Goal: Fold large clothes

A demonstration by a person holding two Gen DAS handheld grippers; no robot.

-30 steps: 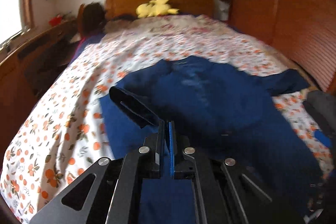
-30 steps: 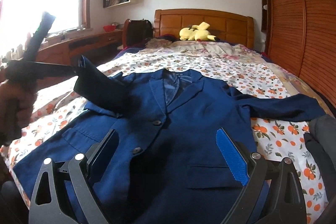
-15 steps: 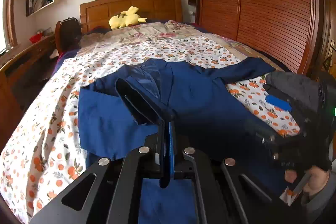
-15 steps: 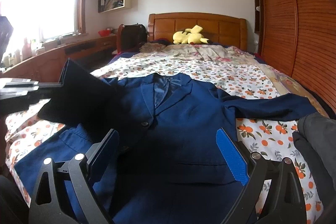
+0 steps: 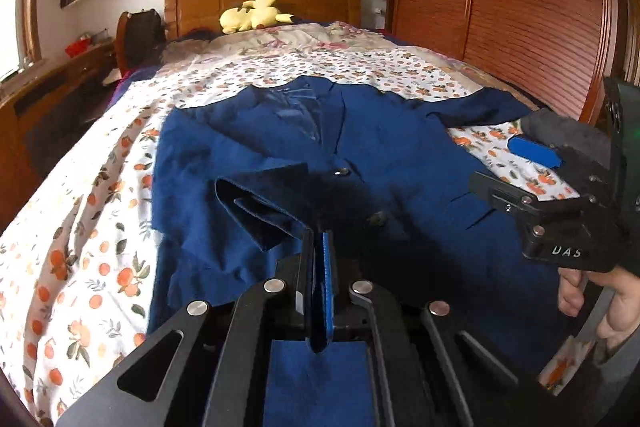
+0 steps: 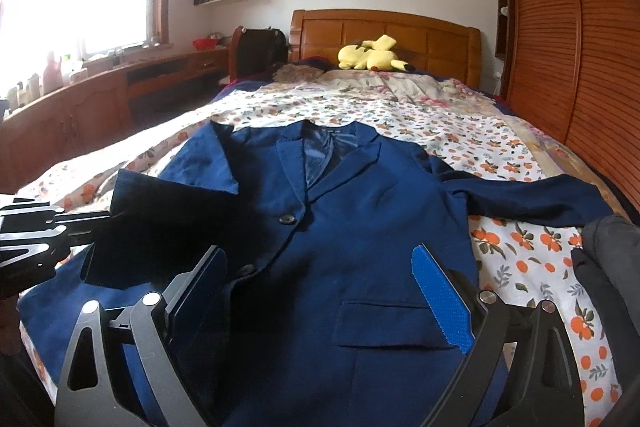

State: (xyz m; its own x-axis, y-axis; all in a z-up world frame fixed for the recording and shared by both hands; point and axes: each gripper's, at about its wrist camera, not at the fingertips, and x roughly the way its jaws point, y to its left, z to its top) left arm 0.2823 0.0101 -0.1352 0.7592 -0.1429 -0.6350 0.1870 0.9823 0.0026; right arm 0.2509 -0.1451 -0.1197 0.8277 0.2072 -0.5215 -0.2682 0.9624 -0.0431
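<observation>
A navy blazer (image 6: 360, 211) lies face up on the bed, buttoned, collar toward the headboard. My left gripper (image 5: 320, 239) pinches the cuff of its left sleeve (image 5: 272, 195), which is folded over the jacket front near the buttons. The jaws are opening, with the cloth still between the pads. In the right wrist view the left gripper (image 6: 106, 217) enters from the left edge, with the sleeve (image 6: 160, 227) hanging from it. My right gripper (image 6: 318, 251) is open above the lower front with nothing gripped. The other sleeve (image 6: 540, 195) stretches out to the right.
The bed has an orange-print sheet (image 5: 80, 227) and a wooden headboard (image 6: 384, 27) with a yellow plush toy (image 6: 372, 57). A dark grey garment (image 6: 608, 267) lies at the right edge. A slatted wardrobe (image 5: 520, 7) is on the right, a wooden desk (image 6: 80, 115) on the left.
My left gripper has carried the sleeve to the right, across the jacket front, and lower toward the buttons. The right gripper has stayed where it was, open.
</observation>
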